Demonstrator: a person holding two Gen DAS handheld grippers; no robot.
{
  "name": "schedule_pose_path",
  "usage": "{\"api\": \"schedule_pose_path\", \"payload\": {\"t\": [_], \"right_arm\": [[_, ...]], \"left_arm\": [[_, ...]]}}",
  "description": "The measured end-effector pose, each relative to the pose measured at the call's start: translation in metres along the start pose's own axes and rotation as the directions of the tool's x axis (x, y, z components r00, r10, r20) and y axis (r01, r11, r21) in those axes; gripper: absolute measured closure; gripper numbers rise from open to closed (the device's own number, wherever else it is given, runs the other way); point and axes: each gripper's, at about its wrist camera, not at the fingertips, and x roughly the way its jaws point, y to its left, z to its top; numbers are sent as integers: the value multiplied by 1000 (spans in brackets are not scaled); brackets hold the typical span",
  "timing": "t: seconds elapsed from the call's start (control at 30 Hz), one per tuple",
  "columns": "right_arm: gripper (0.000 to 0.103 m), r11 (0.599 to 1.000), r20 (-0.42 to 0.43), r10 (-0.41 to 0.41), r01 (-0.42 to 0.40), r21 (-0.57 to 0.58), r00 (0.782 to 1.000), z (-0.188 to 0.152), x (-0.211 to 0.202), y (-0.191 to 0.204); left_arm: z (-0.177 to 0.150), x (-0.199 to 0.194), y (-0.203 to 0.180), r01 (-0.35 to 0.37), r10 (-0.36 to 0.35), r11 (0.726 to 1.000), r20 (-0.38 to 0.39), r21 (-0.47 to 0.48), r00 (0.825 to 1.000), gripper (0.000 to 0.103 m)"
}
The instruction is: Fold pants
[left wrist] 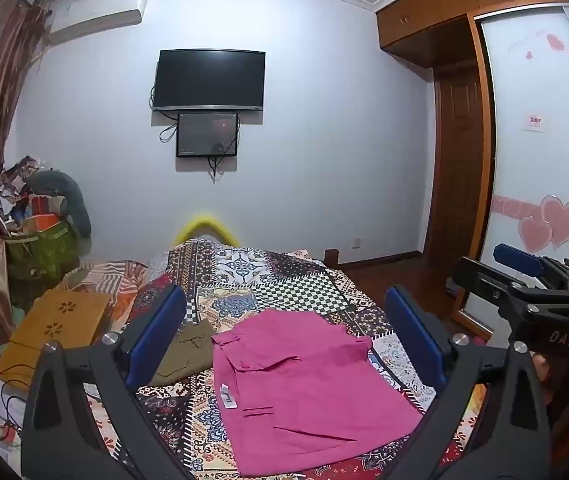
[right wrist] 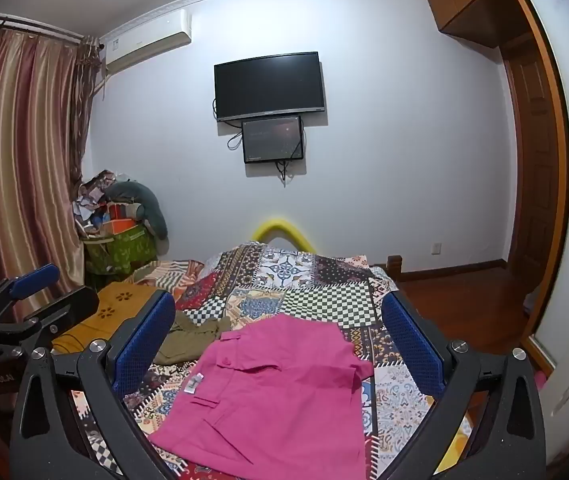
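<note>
- Left wrist view: looks forward and slightly downward between the wide-set blue pads of the left gripper (left wrist: 284, 340), close over the folded magenta cotton pants (left wrist: 304, 396); the right gripper (left wrist: 524, 276) enters at its right edge.
- Right wrist view: same heading from just beside it, framed by the right gripper (right wrist: 278, 340); the left gripper (right wrist: 32, 292) shows at its left edge.
- Shared field: pants (right wrist: 276, 396), patchwork-patterned bedspread (left wrist: 284, 280), far white wall with black wall-mounted television (left wrist: 209, 80).
</note>
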Motion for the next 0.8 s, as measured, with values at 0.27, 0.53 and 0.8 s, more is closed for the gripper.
{"api": "schedule_pose_path", "payload": {"t": [0.27, 0.53, 0.8], "right_arm": [[0, 1000, 1, 1, -1, 3, 1000, 0, 0, 0], [0, 1000, 1, 0, 0, 8, 1000, 2, -1, 0], [0, 1000, 0, 3, -3, 13, 1000, 2, 0, -3]], "left_arm": [[-2, 2, -4, 0, 0, 1000, -2, -3, 1000, 2], [-6, 4, -2, 11, -11, 1000, -5, -7, 1000, 2], [-6, 4, -2, 11, -11, 1000, -5, -6, 1000, 2]]}}
